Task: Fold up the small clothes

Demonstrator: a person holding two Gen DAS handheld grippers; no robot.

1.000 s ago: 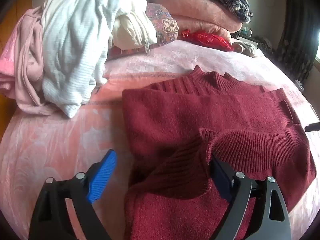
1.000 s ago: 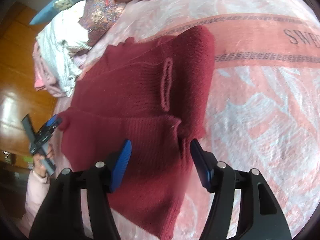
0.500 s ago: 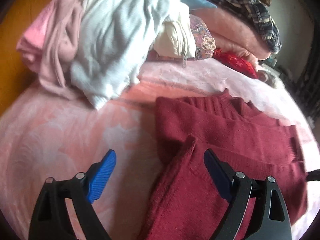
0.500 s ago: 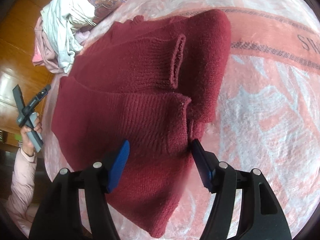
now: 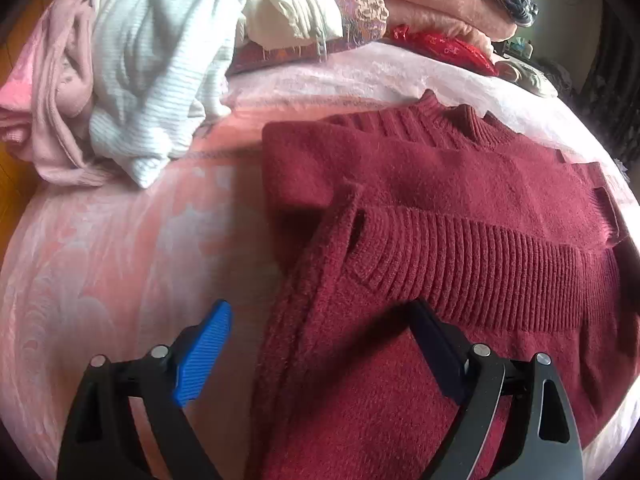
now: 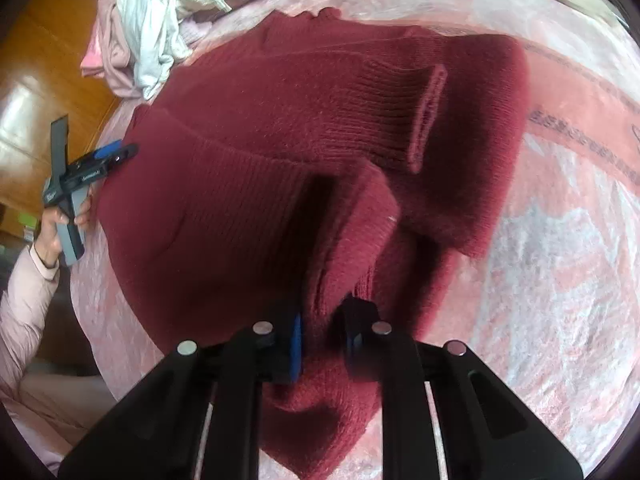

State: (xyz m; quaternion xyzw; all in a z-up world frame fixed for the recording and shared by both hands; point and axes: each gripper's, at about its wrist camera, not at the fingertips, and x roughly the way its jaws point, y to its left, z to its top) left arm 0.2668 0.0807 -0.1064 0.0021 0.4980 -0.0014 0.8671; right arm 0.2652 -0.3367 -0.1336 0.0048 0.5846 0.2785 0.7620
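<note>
Dark red sweater (image 5: 440, 200): fuzzy matt knit, ribbed at cuffs and hem. Bedspread (image 5: 100, 260): pale pink cloth with a woven leaf pattern and soft sheen. At its far left corner, white garment (image 5: 160, 60): finely ribbed cloth; pink garment (image 5: 52, 92): soft matt fabric. Gripper pads (image 5: 204, 356): blue ridged plastic on matt black plastic arms with bright metal pins. Floor (image 6: 48, 52): glossy orange-brown wood.
</note>
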